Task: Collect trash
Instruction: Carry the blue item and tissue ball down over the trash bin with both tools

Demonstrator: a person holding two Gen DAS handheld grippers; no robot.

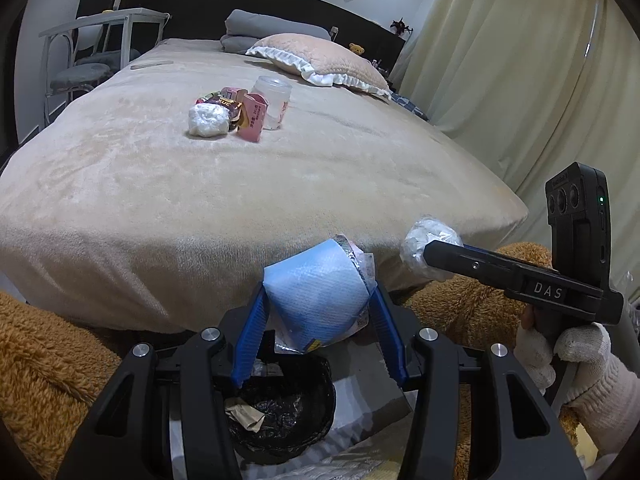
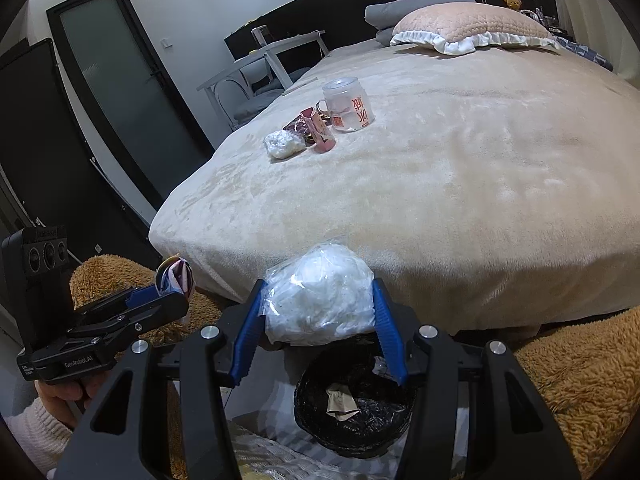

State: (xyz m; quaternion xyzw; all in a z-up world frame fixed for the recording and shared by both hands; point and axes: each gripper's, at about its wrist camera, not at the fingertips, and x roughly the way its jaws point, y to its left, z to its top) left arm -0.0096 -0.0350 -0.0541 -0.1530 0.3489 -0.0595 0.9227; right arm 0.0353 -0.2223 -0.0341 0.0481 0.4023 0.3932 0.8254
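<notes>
Left gripper (image 1: pixel 316 300) clamps blue wrapper (image 1: pixel 316 296); right gripper (image 2: pixel 318 304) clamps white plastic wad (image 2: pixel 320 300), marked "DAS". Both above black-lined bin (image 2: pixel 356 412). Jar (image 2: pixel 350 106) lettering red, illegible; remaining trash on bed (image 1: pixel 200 184).

Two hand-held black grippers with blue fingers, worked by gloved and sleeved hands.

The left gripper (image 1: pixel 316 320) has a black forked frame with round silver screws on its arms and ribbed blue fingers (image 1: pixel 250 340). The right gripper (image 2: pixel 318 320) is built the same; seen from the side it carries white "DAS" lettering and a black camera block with three lenses and a small green light. The right hand (image 1: pixel 560 356) wears a white knitted glove; the left hand (image 2: pixel 68 394) shows a pale ribbed cuff.
</notes>
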